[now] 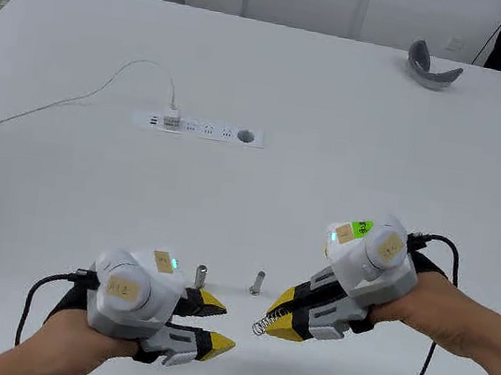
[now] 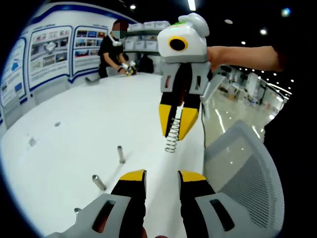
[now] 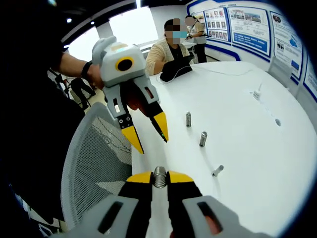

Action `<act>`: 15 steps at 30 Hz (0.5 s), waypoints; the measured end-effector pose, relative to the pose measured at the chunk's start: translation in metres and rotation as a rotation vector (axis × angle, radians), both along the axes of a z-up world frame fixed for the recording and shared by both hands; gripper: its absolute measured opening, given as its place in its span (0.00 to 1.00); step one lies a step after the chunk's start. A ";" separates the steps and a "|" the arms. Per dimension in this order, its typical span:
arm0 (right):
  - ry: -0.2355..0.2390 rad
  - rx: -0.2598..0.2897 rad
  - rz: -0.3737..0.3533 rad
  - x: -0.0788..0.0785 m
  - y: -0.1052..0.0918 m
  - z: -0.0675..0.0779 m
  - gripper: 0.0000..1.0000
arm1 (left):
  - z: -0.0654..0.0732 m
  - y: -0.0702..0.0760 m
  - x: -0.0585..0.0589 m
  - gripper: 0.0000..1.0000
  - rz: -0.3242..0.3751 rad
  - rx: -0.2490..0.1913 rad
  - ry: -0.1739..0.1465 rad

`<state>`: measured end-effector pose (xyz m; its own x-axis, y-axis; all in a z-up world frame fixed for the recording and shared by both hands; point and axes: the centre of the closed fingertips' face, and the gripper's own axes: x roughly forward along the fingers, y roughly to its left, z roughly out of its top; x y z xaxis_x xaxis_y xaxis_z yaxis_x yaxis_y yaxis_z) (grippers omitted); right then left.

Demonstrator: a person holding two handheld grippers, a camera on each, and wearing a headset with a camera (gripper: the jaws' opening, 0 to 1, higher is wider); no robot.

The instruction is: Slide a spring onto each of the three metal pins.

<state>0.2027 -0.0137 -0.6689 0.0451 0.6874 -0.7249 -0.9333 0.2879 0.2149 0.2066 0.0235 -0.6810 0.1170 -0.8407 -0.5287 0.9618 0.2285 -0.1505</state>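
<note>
**Head view.** The right tool (image 1: 274,322) is clamping one end of a spring (image 1: 261,325). The rest of the coil is sticking out free, low over the worktop (image 1: 355,118), just near-right of the right pin (image 1: 257,283). Likely risk: the free end is flexing enough to snag the pin top or tip the pin over. The right hand (image 1: 421,307) is angling in from the right, with its tool pointing left and down. The left tool (image 1: 221,326) is sitting low by the left pin (image 1: 200,275), jaws apart, carrying nothing.

**Left gripper view.** Its own jaws are standing apart, empty. The spring is hanging from the right tool's yellow tips, right of the pins and not over any of them. Pushing down off-axis could buckle the coil or pop it loose.

**Right gripper view.** The spring is sitting end-on between the closed jaws. A third pin (image 3: 218,171) is looking tilted, though I cannot tell for sure. The left tool is crowding the approach and could get bumped.
</note>
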 end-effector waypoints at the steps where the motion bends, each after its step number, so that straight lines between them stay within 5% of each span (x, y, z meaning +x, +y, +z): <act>1: -0.001 -0.003 -0.009 0.001 -0.001 -0.001 0.12 | -0.001 0.002 0.001 0.27 0.007 0.000 0.002; 15: 0.003 -0.068 -0.101 0.020 -0.022 -0.021 0.12 | -0.018 0.037 0.012 0.37 0.153 0.022 0.036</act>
